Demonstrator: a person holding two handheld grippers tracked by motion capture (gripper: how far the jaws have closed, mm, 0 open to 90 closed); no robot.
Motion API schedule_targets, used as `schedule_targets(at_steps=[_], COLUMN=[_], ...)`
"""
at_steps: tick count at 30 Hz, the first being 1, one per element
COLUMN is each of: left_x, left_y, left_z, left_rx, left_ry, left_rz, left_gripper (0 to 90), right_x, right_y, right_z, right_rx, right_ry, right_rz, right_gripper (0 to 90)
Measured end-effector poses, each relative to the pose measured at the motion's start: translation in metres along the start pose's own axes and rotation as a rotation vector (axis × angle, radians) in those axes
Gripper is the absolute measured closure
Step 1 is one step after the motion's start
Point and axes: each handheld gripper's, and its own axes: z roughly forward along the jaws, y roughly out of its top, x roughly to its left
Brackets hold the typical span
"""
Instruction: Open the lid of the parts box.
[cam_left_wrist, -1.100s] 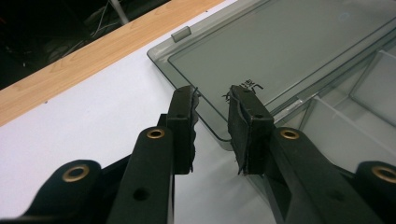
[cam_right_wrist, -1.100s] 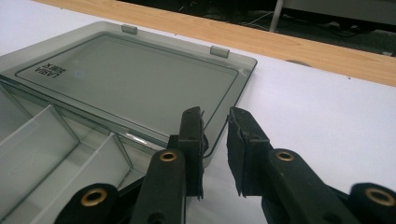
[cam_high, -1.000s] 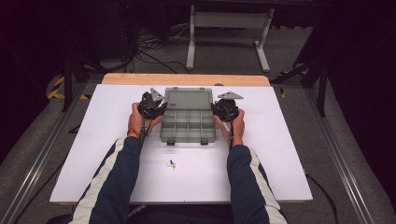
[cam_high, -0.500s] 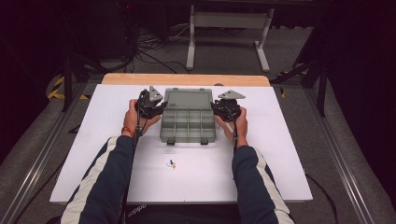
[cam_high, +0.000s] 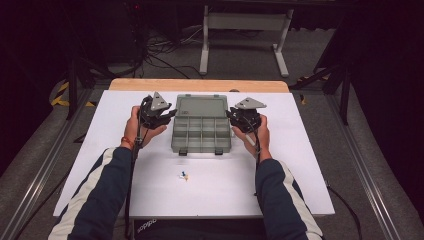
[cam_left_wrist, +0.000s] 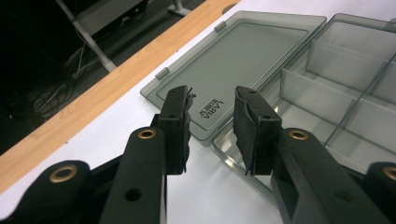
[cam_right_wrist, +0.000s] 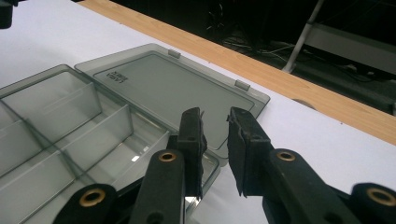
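Note:
A grey see-through compartment box (cam_high: 201, 134) lies open in the middle of the white table (cam_high: 300, 165). Its lid (cam_high: 201, 106) lies flat behind it. My left gripper (cam_high: 169, 115) hovers at the box's left side. Its jaws (cam_left_wrist: 212, 100) have just been opening a little and stand apart over the lid's (cam_left_wrist: 243, 56) corner with nothing between them. My right gripper (cam_high: 231, 115) hovers at the box's right side, open (cam_right_wrist: 215, 116), above the near corner of the lid (cam_right_wrist: 173, 88). The compartments (cam_right_wrist: 70, 121) look empty.
A small blue and yellow piece (cam_high: 184, 175) lies on the table in front of the box. A wooden strip (cam_high: 200, 85) edges the table's far side. Beyond it are cables and a metal stand (cam_high: 245, 30) on the floor.
Both hands have lifted a little and drawn slightly out from the box's sides. The box and the small piece have not moved.

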Motion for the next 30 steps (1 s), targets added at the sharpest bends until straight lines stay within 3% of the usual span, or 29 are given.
schedule_targets(at_steps=[2,8,18,23,25,30], left_x=[-0.001,-0.006,-0.013,-0.017,-0.017,-0.019], left_y=[-0.001,-0.004,-0.012,-0.017,-0.021,-0.030], left_z=[-0.004,-0.018,-0.039,-0.046,-0.051,-0.060], left_rx=[-0.010,-0.031,-0.072,-0.071,-0.086,-0.096], left_ry=[-0.008,-0.015,-0.045,-0.033,-0.057,-0.070], left_rz=[-0.004,0.047,0.075,0.106,0.096,0.092], left_gripper=[66.1,64.6,61.6,60.3,57.4,50.8], right_x=[0.001,0.003,0.009,0.013,0.016,0.020], right_y=[-0.001,-0.004,-0.008,-0.010,-0.012,-0.017], right_z=[-0.005,-0.019,-0.039,-0.045,-0.048,-0.053], right_rx=[0.002,-0.018,-0.058,-0.068,-0.070,-0.068], right_ry=[0.006,0.035,0.073,0.096,0.105,0.117], right_rz=[-0.014,-0.022,-0.039,-0.045,-0.049,-0.061], right_gripper=[74.9,73.6,72.1,69.4,68.1,62.9])
